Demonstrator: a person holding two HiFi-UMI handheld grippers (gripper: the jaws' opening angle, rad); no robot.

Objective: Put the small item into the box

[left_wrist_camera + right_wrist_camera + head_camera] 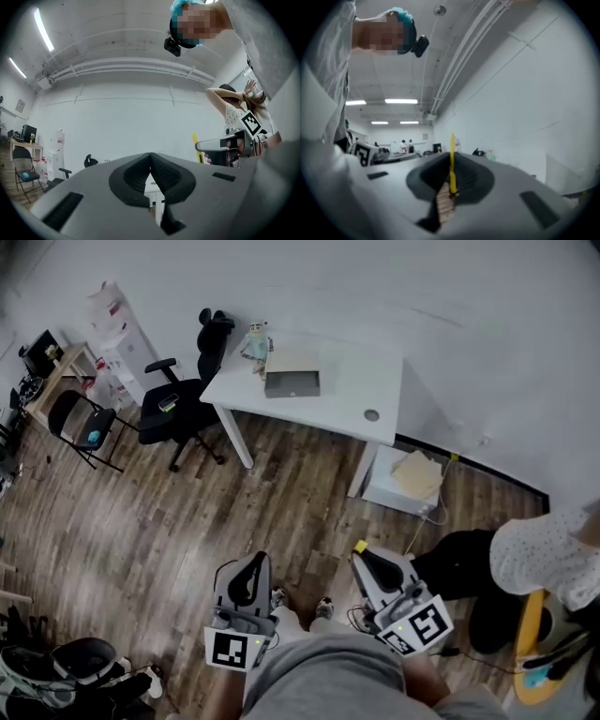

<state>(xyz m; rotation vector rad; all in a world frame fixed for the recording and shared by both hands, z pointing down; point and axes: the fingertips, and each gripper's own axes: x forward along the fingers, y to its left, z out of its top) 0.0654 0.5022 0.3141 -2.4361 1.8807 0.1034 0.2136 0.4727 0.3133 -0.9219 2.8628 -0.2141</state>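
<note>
Far ahead in the head view, a grey box (292,382) lies on a white table (349,381), with a small toy figure (257,343) just behind it. Both grippers are held low, close to my body and well short of the table. My left gripper (253,563) (150,157) is shut, jaws touching with nothing between them. My right gripper (364,554) (452,161) is shut on a thin yellow item (452,164) (361,547) that sticks up from its jaws. The left gripper view also catches that yellow item (194,141) at the right gripper's tip.
A black office chair (183,399) stands left of the table and a folding chair (80,423) further left. A low white shelf holding cardboard (412,479) sits under the table's right end. Another person (539,554) is at my right. Wood floor lies between me and the table.
</note>
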